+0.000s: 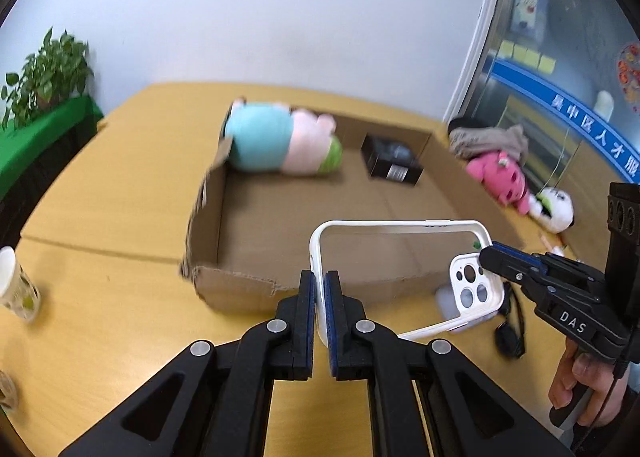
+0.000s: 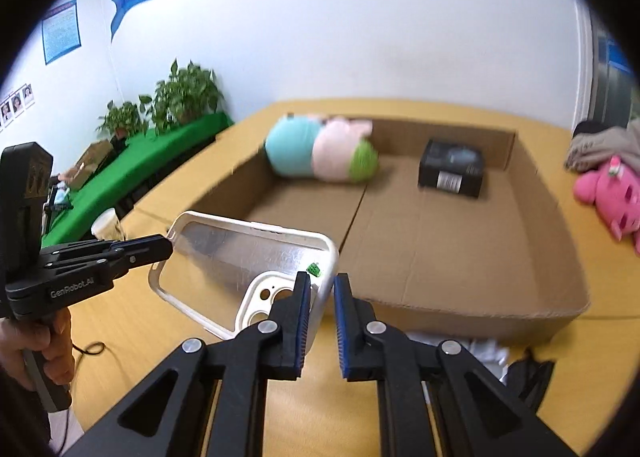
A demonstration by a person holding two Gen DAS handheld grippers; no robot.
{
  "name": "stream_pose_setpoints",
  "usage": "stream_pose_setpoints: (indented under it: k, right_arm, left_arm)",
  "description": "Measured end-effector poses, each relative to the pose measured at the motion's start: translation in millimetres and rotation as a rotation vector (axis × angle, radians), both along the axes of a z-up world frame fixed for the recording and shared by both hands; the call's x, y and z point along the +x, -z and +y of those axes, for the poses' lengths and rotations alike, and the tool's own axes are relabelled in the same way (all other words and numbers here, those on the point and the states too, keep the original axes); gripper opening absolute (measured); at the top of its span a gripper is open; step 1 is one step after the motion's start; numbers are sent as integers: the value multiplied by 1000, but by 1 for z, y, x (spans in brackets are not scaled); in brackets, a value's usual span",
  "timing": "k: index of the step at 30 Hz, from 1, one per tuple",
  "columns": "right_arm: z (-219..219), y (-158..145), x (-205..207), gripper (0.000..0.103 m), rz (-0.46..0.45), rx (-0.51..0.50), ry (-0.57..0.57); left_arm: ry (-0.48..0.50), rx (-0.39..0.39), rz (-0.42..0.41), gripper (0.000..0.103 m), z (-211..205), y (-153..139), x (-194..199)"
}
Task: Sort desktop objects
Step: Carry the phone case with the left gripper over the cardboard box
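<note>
The left tool [image 1: 320, 289] is clamped on one short end of a white phone case [image 1: 400, 225], held in the air over the near wall of the cardboard box [image 1: 208, 217]. The right tool [image 2: 320, 289] straddles the case's camera-end rim with its jaws slightly apart; whether the right-hand pad touches is unclear. Inside the box lie a pastel plush [image 1: 280, 141] and a black carton [image 1: 392, 161]. On the counter [image 1: 120, 297] beside the box sit a pink plush [image 1: 500, 177], a panda toy [image 1: 556, 209], a paper cup [image 1: 16, 289] and a black strap [image 1: 510, 333].
</note>
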State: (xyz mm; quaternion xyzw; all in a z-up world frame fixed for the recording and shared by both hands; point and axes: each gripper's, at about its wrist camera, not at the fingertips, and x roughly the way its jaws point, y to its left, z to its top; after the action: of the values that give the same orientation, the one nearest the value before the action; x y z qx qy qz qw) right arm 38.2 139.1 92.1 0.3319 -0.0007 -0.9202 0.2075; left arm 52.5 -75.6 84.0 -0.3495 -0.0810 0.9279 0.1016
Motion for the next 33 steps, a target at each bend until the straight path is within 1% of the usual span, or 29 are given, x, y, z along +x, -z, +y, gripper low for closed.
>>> stream_pose_setpoints:
  k: [8, 15, 20, 24, 27, 31, 33]
  right_arm:
    - [2, -34, -1, 11, 91, -16, 4]
    - [-2, -53, -10, 11, 136, -26, -1]
    - [-6, -62, -22, 11, 146, -31, -11]
    - [-10, -67, -37, 11, 160, -37, -15]
    - [-17, -69, -57, 11, 157, -36, -19]
    - [-26, -60, -96, 10, 104, -59, -29]
    - [-31, -52, -114, 10, 79, -50, -29]
  left_arm:
    - [-4, 11, 83, 4, 0, -34, -3]
    - [-22, 15, 129, 4, -4, -53, -9]
    - [-32, 18, 153, 4, -11, -61, -20]
    - [-45, 21, 148, 3, -16, -62, -35]
    - [-64, 27, 125, 3, -23, -58, -56]
    - [-91, 46, 60, 3, -34, -46, -93]
    - [-109, 29, 37, 3, -36, -38, -110]
